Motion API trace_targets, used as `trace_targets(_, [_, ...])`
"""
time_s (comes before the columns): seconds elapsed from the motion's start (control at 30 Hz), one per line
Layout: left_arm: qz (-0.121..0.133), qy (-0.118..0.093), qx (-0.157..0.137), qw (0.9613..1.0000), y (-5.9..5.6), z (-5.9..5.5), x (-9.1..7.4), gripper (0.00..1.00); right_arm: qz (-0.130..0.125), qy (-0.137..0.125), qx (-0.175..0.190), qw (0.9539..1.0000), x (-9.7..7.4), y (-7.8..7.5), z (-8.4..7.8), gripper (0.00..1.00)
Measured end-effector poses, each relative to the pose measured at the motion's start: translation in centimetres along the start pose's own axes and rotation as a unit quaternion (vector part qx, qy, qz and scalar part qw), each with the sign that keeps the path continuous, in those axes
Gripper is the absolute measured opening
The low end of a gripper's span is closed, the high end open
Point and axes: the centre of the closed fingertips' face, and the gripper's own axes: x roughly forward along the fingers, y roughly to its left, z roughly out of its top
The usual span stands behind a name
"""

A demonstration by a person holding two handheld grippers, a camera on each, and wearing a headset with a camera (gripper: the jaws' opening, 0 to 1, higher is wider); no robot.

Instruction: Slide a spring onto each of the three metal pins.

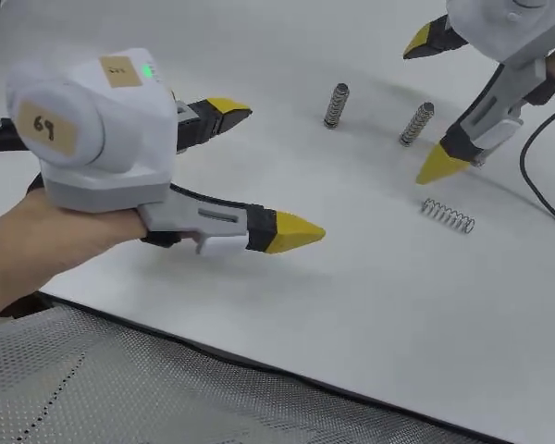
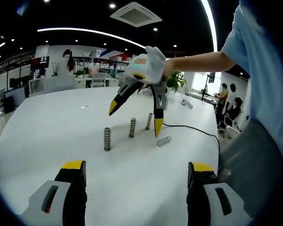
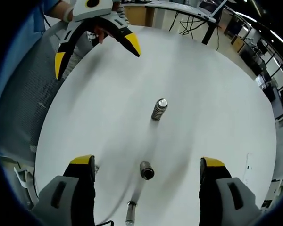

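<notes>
Two metal pins stand on the white table [image 1: 287, 314], each with a spring on it: one [image 1: 337, 104] on the left, one [image 1: 416, 123] to its right. A loose spring [image 1: 447, 215] lies flat nearby. In the left gripper view a bare pin [image 2: 149, 121] stands behind the two sprung pins [image 2: 107, 139] [image 2: 132, 127], with the loose spring [image 2: 164, 140] to the right. My right gripper [image 1: 430, 103] hangs open above the pins, holding nothing. My left gripper [image 1: 264, 168] is open and empty, well to the left of the pins.
A black cable [image 1: 536, 176] runs along the table's right side. A grey mesh surface [image 1: 120, 388] lies below the table's near edge. People and desks show far behind the table in the left gripper view.
</notes>
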Motion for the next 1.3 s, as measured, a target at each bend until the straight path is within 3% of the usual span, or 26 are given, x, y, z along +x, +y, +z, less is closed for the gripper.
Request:
trace_targets(0.23, [-0.002,-0.002,0.002,1.0000,-0.2,0.3,0.0,0.86,-0.021,-0.029,0.024,0.9991,-1.1,0.1,0.4,0.90])
trace_targets(0.5, [-0.011,-0.001,0.008,0.9999,-0.9,0.6,0.3,0.85,-0.052,-0.067,0.059,0.9946,-3.2,0.8,0.4,0.88])
trace_targets(0.77, [-0.029,0.006,0.016,0.9994,-1.9,0.7,0.9,0.85,-0.078,-0.088,0.101,0.9880,-4.5,2.2,-1.2,0.85])
trace_targets(0.97, [-0.041,0.010,0.025,0.9988,-2.5,1.0,1.4,0.85,-0.103,-0.118,0.142,0.9774,-6.1,3.1,-2.5,0.87])
trace_targets(1.0, [-0.044,0.012,0.027,0.9986,-2.6,1.1,1.5,0.85,-0.111,-0.127,0.159,0.9728,-6.4,3.2,-2.9,0.89])
trace_targets(1.3, [-0.064,0.023,0.047,0.9965,-3.0,1.6,2.3,0.84,-0.146,-0.141,0.203,0.9578,-7.8,5.2,-5.4,0.90])
